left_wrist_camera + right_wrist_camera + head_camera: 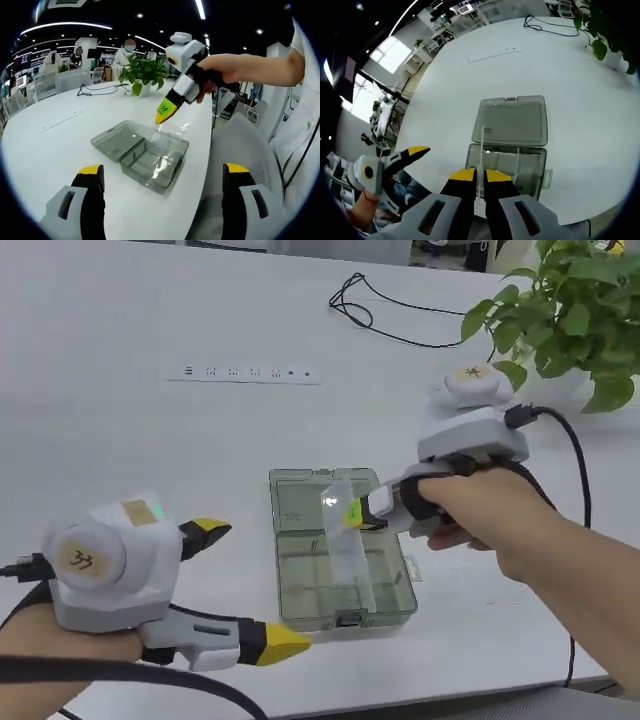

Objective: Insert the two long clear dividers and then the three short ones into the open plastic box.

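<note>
Left gripper (262, 585): jaws spread wide, empty; the box (277, 550) lay off to its right; farther arm.
Right gripper (352, 514): pinched onto one clear divider (346, 545); nearer arm.
Box: one, lid open, just beneath right claw.
Divider: long axis ran straight ahead of claw, front wall toward hinge; one held, perhaps a second standing just right.

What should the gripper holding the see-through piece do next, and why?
Probably ease the right gripper straight down a little. Its jaws are shut on the clear divider, which hangs over the tray of the open plastic box, and I cannot tell whether it is seated in there. The left gripper is open, beside the box.
</note>
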Tool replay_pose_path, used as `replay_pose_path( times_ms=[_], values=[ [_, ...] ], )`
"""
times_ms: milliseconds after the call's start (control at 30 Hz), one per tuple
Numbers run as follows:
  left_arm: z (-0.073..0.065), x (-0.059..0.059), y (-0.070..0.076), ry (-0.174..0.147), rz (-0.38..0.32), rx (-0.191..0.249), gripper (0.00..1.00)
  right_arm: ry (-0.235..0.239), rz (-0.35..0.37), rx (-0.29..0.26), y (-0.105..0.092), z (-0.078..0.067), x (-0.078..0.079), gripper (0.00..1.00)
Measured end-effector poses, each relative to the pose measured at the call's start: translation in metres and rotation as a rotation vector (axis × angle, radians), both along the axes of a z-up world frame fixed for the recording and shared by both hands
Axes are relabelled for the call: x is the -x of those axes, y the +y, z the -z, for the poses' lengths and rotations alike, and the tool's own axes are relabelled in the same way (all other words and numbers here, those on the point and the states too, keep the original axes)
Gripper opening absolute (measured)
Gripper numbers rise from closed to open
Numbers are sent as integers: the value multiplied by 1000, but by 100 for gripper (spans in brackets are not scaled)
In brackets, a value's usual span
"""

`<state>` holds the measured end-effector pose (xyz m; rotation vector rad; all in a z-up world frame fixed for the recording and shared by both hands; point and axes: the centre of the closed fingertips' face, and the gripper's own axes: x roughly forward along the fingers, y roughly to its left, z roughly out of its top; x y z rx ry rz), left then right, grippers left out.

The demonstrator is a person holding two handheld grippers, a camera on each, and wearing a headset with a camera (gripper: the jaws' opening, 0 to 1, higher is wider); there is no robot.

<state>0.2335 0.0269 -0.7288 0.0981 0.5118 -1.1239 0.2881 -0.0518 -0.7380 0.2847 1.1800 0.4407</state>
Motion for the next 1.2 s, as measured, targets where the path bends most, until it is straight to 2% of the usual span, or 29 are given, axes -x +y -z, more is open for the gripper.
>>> replay_pose_path(
  times_ms=[167,233,467,600,1200],
  values=[
    [6,-2,2,8,22,9,100,64,8,39,0,20,3,6],
    [7,-3,1,10,30,16,100,96,23,36,0,24,4,6],
    [8,-7,0,11,39,40,100,145,28,73,3,38,9,6],
    [10,-5,1,17,41,47,100,155,30,94,1,46,10,6],
    [12,-3,-1,34,32,62,100,152,15,129,4,56,10,6]
  ],
)
